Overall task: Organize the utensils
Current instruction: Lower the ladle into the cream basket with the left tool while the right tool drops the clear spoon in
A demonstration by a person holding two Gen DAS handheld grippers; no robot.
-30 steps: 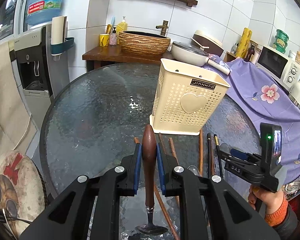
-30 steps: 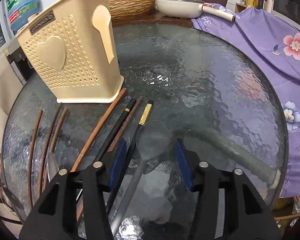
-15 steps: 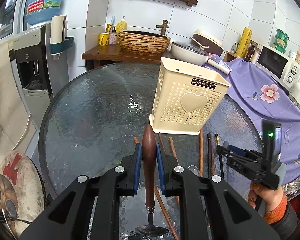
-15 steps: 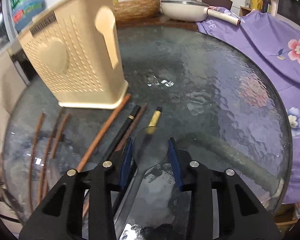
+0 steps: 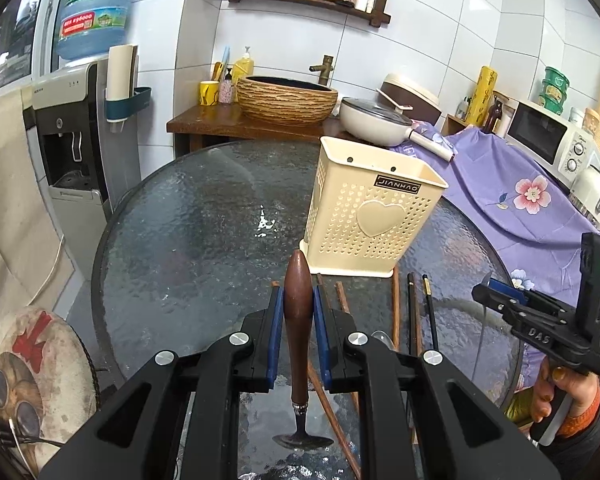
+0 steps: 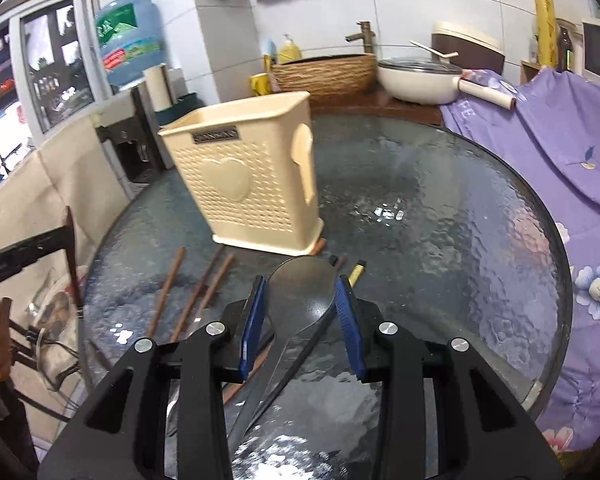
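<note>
Presently, a wooden-handled spoon (image 5: 298,312) is clamped in the left gripper (image 5: 298,312) and a grey spoon (image 6: 302,292) in the right gripper (image 6: 302,300), whose jaws have just been closing, both before the cream holder (image 6: 256,184) on the desk (image 6: 440,240). Each spoon should be lifted above the holder's rim and lowered upright.

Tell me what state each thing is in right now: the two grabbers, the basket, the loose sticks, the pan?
left gripper: shut on the wooden-handled utensil.
right gripper: jaws just closed, shut on the metal spoon, lifted off the glass table.
cream holder: upright; inside hidden.
chopsticks: lying flat on the table.
white pan: lid on.
</note>
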